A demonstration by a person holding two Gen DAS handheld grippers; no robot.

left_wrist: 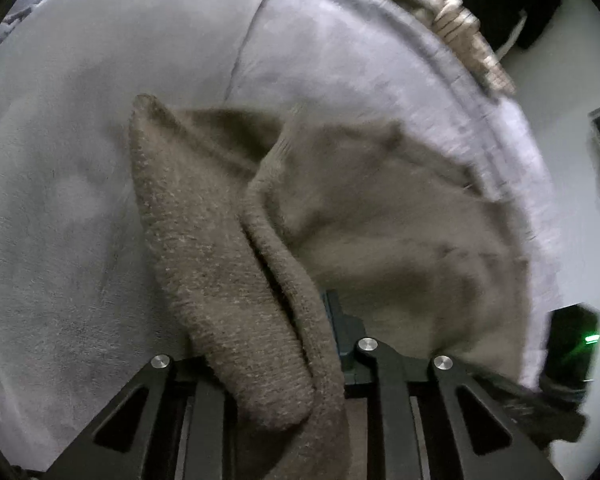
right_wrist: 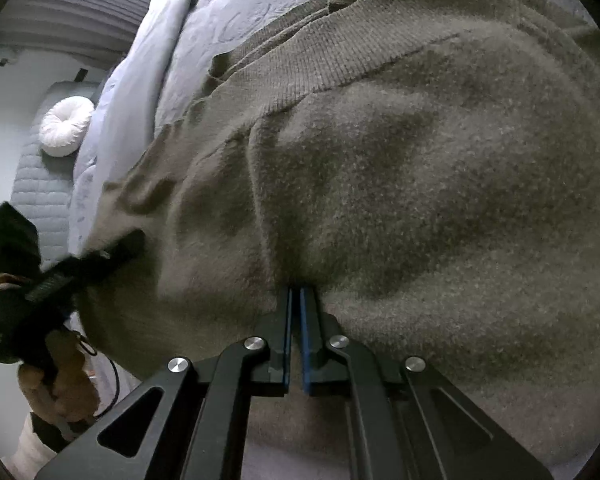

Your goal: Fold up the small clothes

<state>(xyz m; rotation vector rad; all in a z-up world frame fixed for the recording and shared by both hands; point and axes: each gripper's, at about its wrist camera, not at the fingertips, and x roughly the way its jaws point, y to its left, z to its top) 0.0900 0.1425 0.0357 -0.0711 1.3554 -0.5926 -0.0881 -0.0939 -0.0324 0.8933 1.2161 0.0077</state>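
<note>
On the grey suede-like bed cover (left_wrist: 80, 160), fuzzy olive-brown knitted sweater (right_wrist: 420, 180) bunched, left claw (left_wrist: 300, 320) mostly hidden, clamping a ribbed fold, right claw (right_wrist: 296, 300) closed, pinching fabric, edges blurred.

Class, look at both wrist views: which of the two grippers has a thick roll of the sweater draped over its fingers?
The left gripper: a rolled fold of the brown knit sweater hangs across it, while the right gripper pinches flat fabric.

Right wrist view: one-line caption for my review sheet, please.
Right gripper pinches a fold of the olive-brown knit sweater spread on the grey bedspread.
</note>
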